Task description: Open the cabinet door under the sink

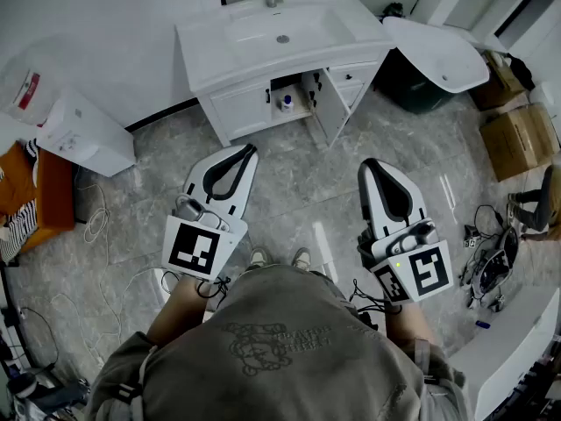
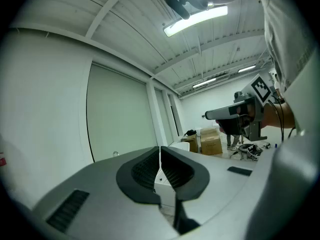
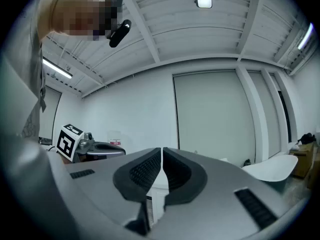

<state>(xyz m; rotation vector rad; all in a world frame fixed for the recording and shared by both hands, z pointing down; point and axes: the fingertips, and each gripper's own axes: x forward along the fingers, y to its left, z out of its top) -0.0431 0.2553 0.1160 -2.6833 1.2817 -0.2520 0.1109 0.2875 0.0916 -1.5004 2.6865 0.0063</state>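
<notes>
A white vanity cabinet (image 1: 241, 108) with a sink (image 1: 282, 29) stands at the top centre of the head view. Its right door (image 1: 331, 105) is swung open, and a small bottle (image 1: 286, 103) shows in the opening; the left door is closed. My left gripper (image 1: 248, 150) (image 2: 160, 149) is held level over the floor, well short of the cabinet, jaws shut on nothing. My right gripper (image 1: 368, 164) (image 3: 162, 150) is beside it, also shut and empty, just as far from the open door.
A white tub-like shell (image 1: 438, 51) leans right of the vanity over a dark bin. Cardboard boxes (image 1: 517, 139) stand at the right. A white box (image 1: 88, 134) sits at the left. Cables (image 1: 101, 226) lie on the marble floor.
</notes>
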